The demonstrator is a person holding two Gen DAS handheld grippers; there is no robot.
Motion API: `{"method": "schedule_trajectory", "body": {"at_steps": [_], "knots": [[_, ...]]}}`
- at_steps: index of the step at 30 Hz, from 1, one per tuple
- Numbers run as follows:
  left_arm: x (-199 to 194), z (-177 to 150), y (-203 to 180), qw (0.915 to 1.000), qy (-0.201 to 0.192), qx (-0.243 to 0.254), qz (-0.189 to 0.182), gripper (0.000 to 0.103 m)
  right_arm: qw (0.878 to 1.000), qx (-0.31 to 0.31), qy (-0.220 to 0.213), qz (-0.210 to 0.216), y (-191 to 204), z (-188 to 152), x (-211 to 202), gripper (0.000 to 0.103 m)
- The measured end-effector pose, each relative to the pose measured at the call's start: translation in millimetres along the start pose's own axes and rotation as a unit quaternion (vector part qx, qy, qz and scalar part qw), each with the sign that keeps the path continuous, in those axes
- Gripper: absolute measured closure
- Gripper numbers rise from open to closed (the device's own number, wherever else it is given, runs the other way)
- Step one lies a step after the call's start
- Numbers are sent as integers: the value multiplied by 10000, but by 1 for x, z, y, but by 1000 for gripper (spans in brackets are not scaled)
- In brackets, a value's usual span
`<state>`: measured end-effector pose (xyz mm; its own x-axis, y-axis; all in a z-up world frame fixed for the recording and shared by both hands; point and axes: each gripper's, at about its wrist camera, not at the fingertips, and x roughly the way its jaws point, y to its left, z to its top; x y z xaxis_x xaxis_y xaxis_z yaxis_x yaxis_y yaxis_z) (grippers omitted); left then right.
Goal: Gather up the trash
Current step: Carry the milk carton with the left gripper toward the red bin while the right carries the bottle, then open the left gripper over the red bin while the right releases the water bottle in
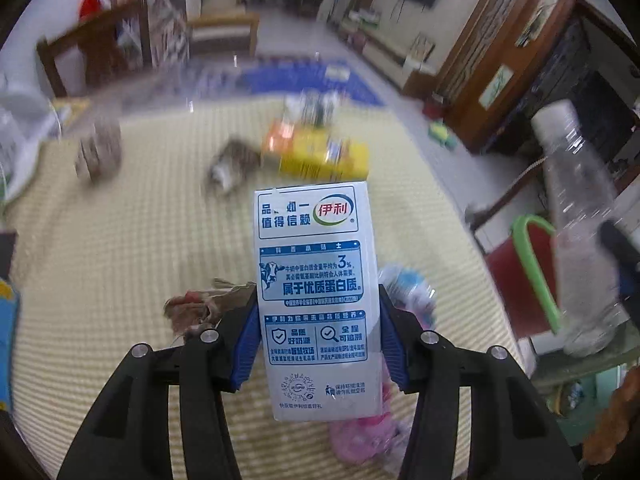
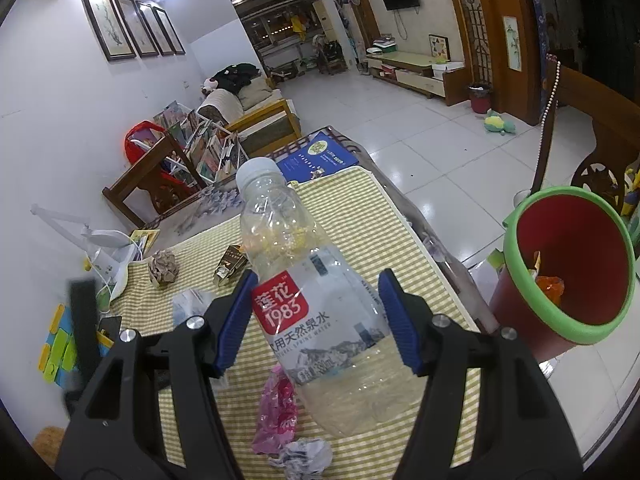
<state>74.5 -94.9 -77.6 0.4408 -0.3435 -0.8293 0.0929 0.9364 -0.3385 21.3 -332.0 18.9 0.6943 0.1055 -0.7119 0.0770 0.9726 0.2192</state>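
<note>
My left tongs (image 1: 318, 334) are clamped on the milk carton (image 1: 316, 300), my right tongs (image 2: 316, 320) on the empty water bottle (image 2: 316, 300), both lifted over the desk (image 2: 360, 208). I'd drop the bottle squarely into the red bin (image 2: 568, 280) first. The far litter blurs in the left view; the bin's bottom is hidden

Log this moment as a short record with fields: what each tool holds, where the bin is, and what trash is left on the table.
left tool: shut on milk carton
right tool: shut on water bottle, capped, looks empty
bin: red with green rim, beside the table on the right, some trash inside
left on table mat: brown paper ball, pink wrapper, crumpled white paper
</note>
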Motion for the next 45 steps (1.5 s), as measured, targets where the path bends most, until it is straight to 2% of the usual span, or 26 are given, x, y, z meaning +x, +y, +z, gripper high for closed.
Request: {"method": "schedule_trajectory", "body": {"at_steps": [5,8,13,23,27,34,43,45], "knots": [[-24,18,-26,9987,-496,118,61,54,9999,-79,-27,73,-16,7,-4,42],[-22,22,-52,9978,-630,189,56,54,9999,-61,-59,107,-29,13,-8,42],[-19,24,-88,9969,-730,303,20,54,9999,-15,-83,140,-62,26,-11,42],[0,29,-175,9958,-690,596,-112,53,9998,158,-108,77,-132,47,-20,42],[12,29,-209,9951,-602,747,-225,53,9995,261,-141,-125,-164,53,-27,42],[36,27,-278,9910,-386,1112,-641,53,9943,777,-186,-702,-237,49,-43,42],[65,22,-362,9770,-157,1750,-1209,53,9831,1302,-169,-1273,-307,40,-60,42],[70,22,-373,9744,-153,1846,-1273,50,9812,1372,-160,-1348,-315,39,-60,40]]}}
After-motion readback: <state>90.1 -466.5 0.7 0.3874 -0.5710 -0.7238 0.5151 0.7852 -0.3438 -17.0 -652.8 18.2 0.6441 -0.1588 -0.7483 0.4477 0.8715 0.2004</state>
